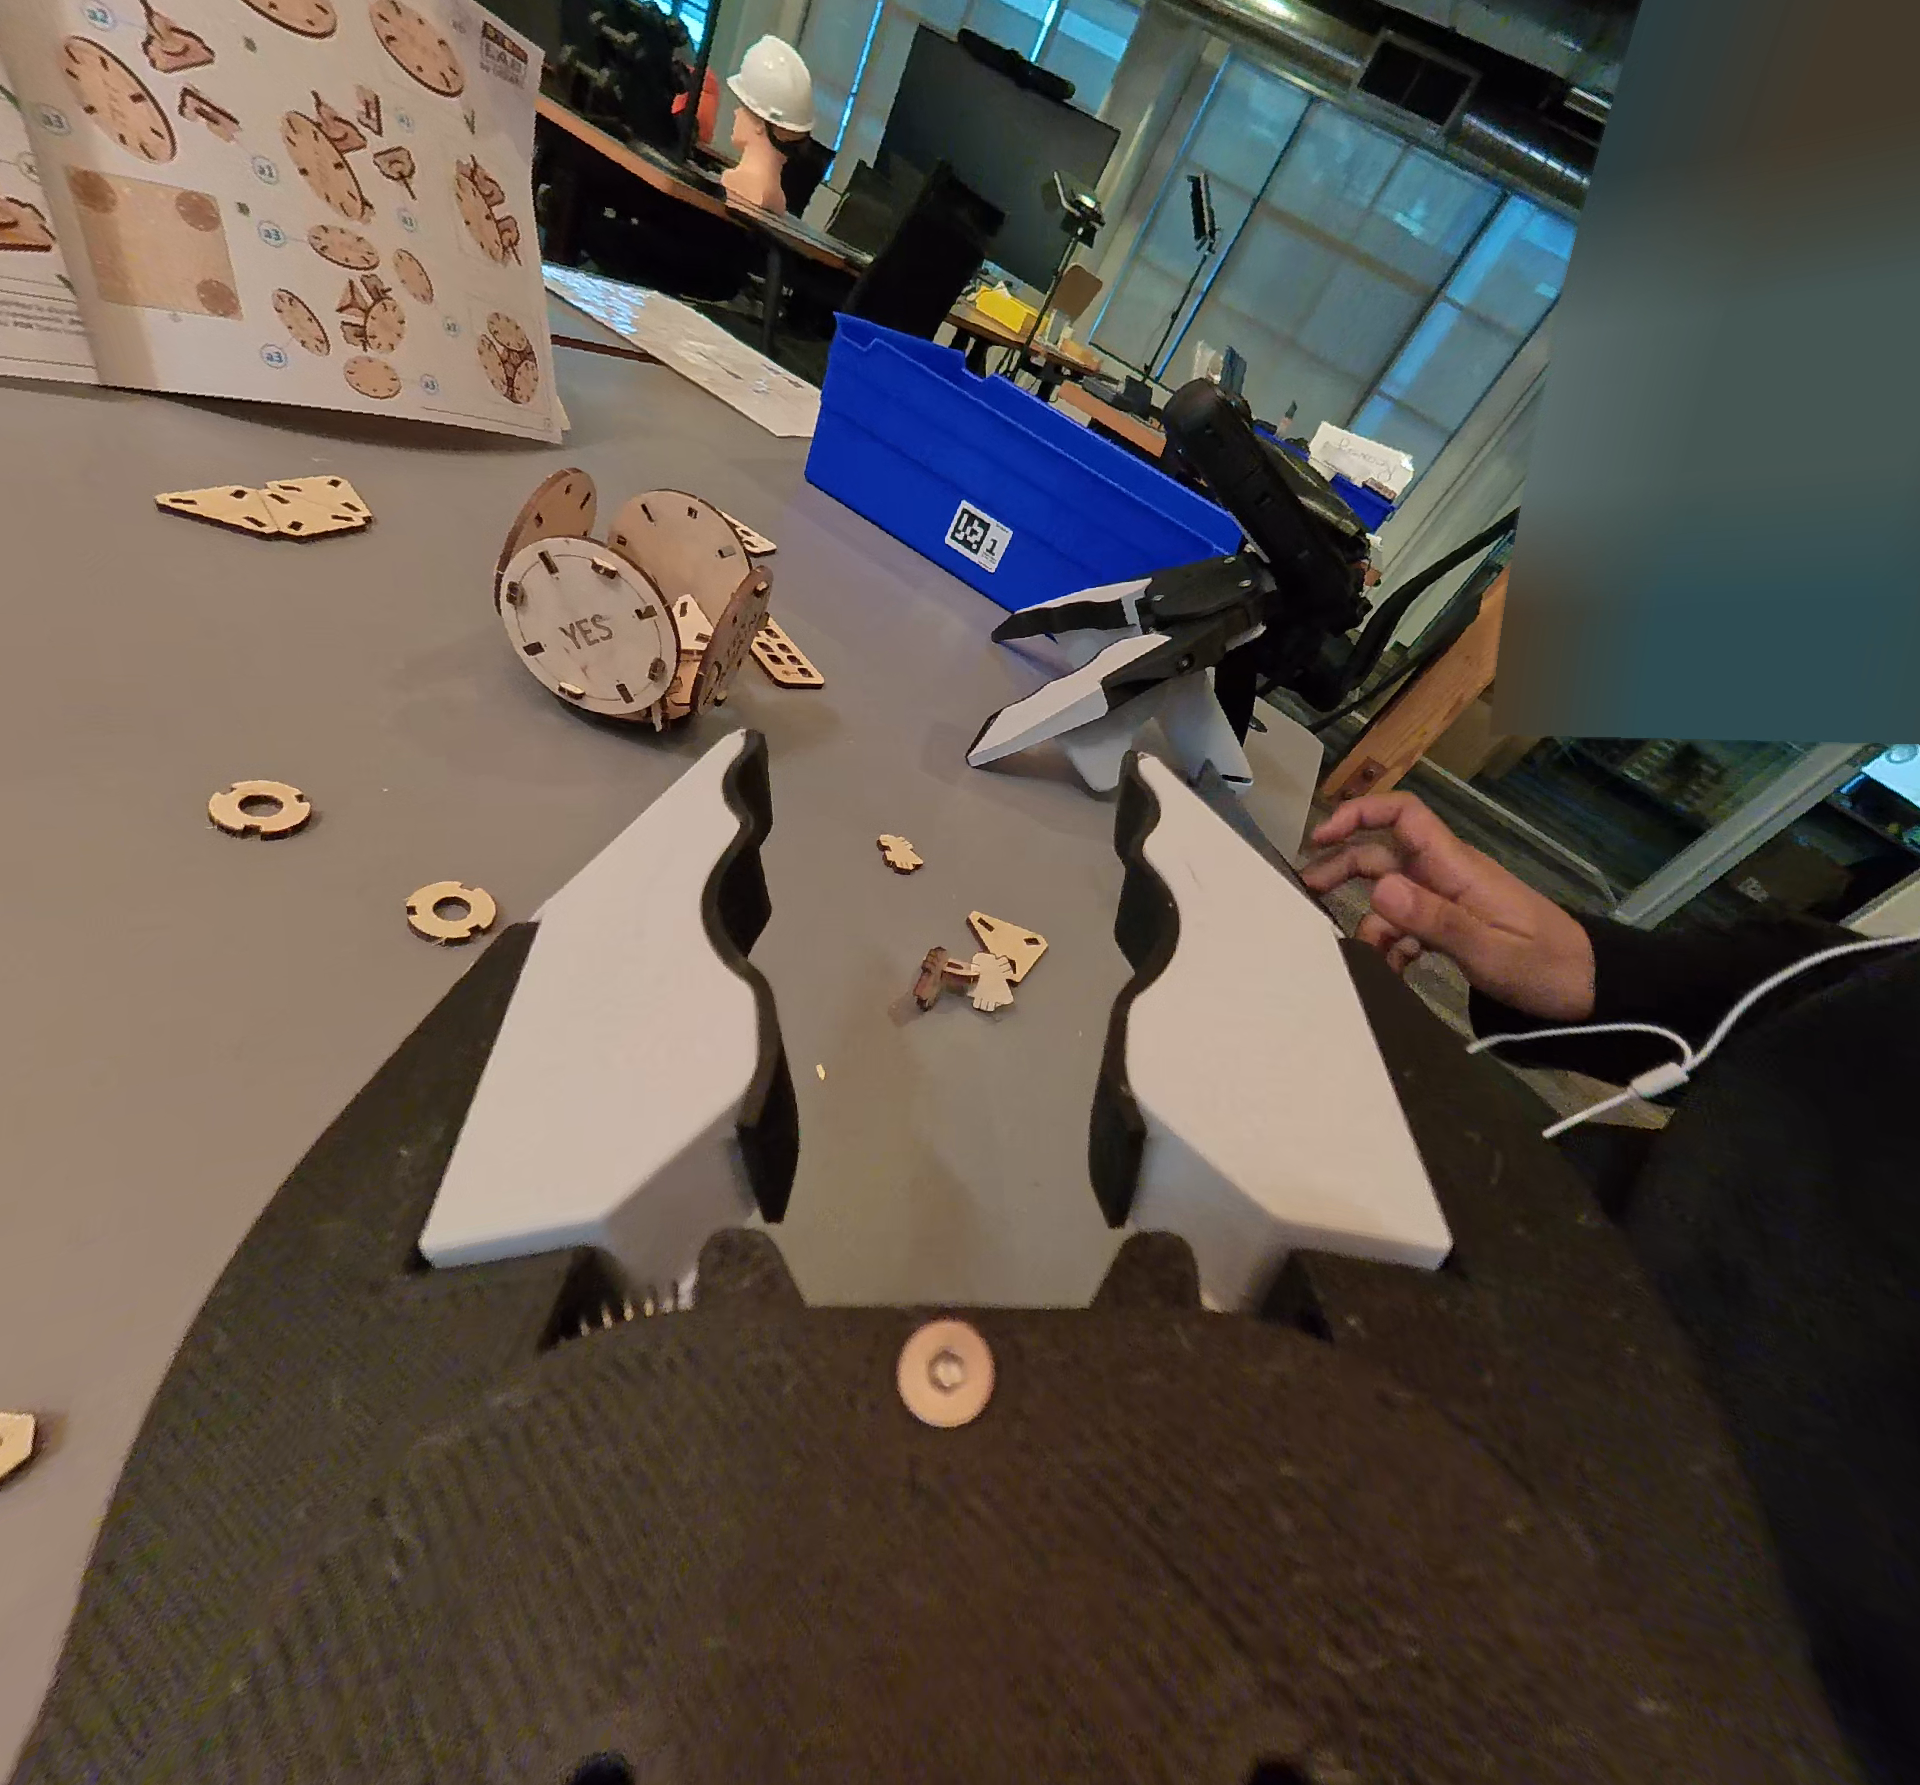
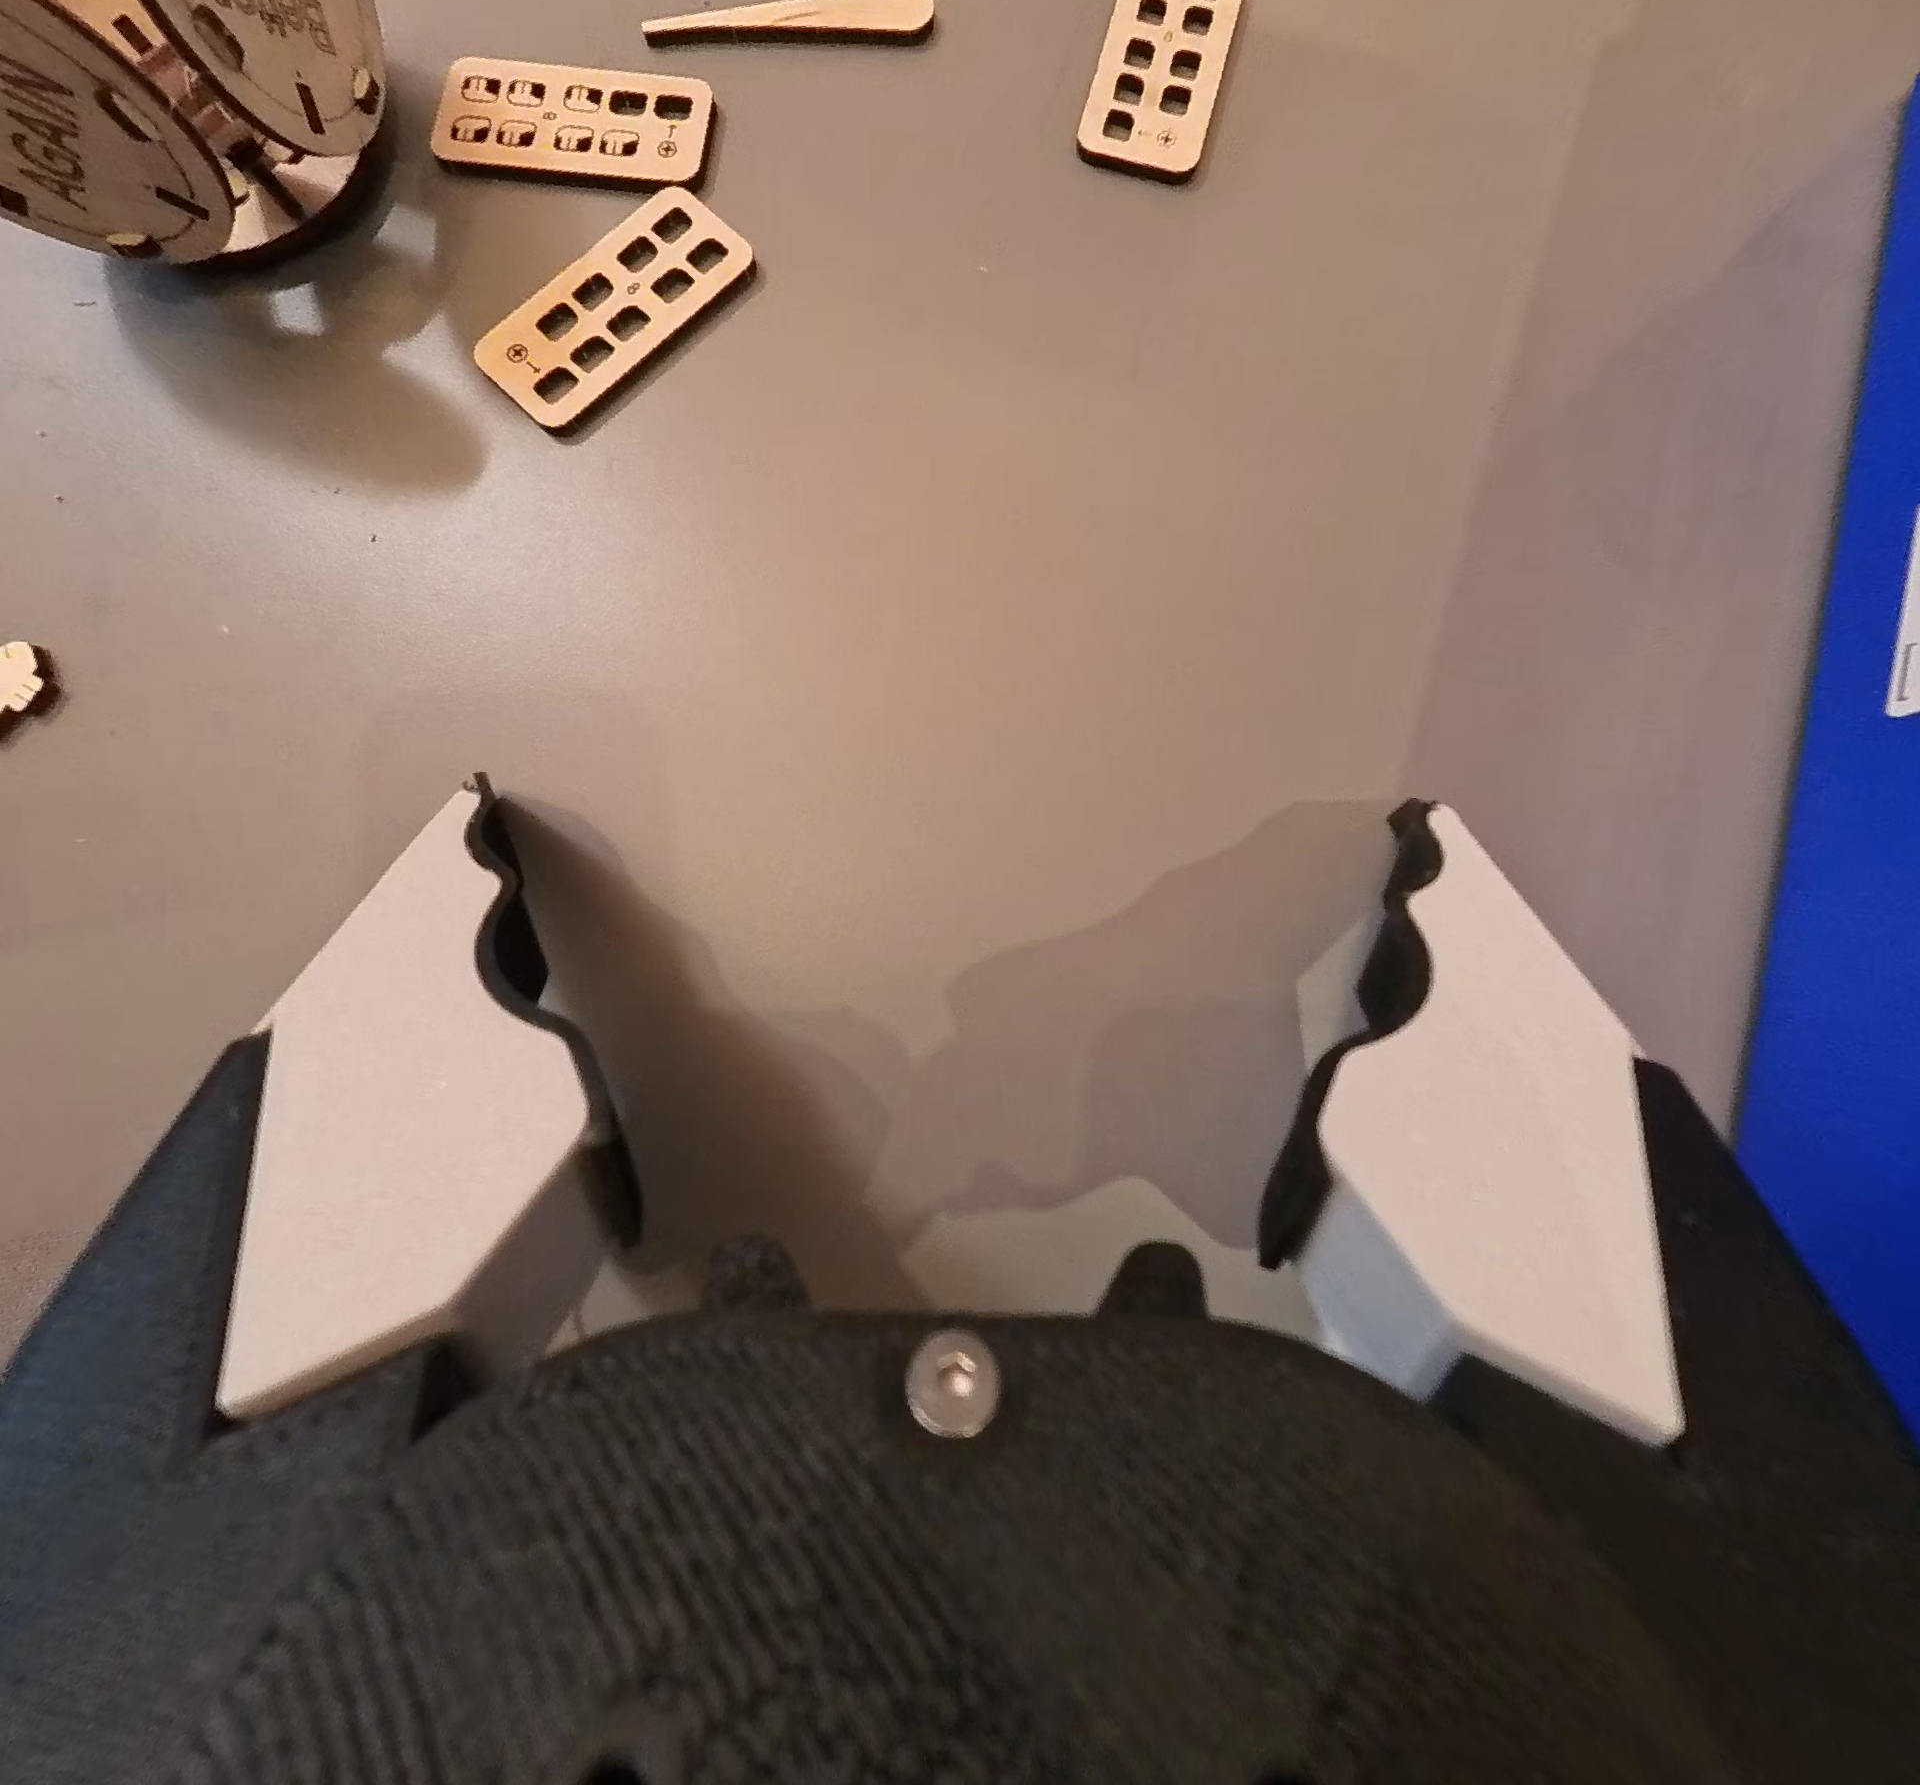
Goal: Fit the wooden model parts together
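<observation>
Left wrist view: left gripper spread, bare; person's hand perhaps partly hidden.

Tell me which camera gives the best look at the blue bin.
The left wrist view: it shows the blue bin nearly whole, standing on the grey table behind the right gripper. The right wrist view catches only a strip of its wall at the right edge.

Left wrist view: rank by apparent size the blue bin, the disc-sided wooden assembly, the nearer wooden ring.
1. blue bin
2. disc-sided wooden assembly
3. nearer wooden ring
The bin sits farthest back yet looks largest, so the order is safe.
</observation>
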`<state>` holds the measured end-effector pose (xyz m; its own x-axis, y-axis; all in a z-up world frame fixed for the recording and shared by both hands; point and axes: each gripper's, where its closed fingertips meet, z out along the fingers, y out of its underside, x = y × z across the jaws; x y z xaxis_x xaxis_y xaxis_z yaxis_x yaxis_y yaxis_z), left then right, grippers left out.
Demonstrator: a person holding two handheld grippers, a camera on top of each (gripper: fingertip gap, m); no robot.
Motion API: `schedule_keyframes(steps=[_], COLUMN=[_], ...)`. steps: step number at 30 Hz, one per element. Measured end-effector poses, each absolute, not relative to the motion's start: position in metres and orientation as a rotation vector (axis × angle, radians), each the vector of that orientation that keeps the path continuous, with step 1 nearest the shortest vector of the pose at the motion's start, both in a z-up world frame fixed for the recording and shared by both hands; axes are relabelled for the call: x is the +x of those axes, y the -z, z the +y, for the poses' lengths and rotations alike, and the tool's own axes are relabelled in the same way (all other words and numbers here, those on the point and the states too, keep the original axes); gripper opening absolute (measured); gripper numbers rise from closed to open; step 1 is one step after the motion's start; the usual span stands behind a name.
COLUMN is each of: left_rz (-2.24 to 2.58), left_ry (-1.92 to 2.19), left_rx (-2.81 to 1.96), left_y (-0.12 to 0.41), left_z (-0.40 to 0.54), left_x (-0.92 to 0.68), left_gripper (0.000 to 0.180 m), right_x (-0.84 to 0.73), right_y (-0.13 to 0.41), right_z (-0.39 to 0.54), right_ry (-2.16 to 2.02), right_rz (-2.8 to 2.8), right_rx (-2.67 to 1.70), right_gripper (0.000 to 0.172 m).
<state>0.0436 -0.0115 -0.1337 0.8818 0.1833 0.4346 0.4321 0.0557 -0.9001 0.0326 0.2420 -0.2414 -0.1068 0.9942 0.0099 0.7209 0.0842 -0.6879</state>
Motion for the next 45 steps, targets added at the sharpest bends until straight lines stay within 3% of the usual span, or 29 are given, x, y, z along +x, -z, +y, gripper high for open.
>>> schedule_keyframes(steps=[29, 45], left_rz=[-0.459, -0.466], left_ry=[0.176, 0.363], left_rx=[-1.543, -1.357], left_y=[0.133, 0.122], left_z=[0.009, -0.005], left_x=[0.075, 0.083], left_gripper=[0.065, 0.065], right_x=[0.033, 0.033], right_y=[0.241, 0.241], right_z=[0.242, 0.242], right_ry=[-0.741, -0.741], right_rz=[-1.884, -1.884], right_rx=[-1.686, -1.686], right_gripper=[0.159, 0.159])
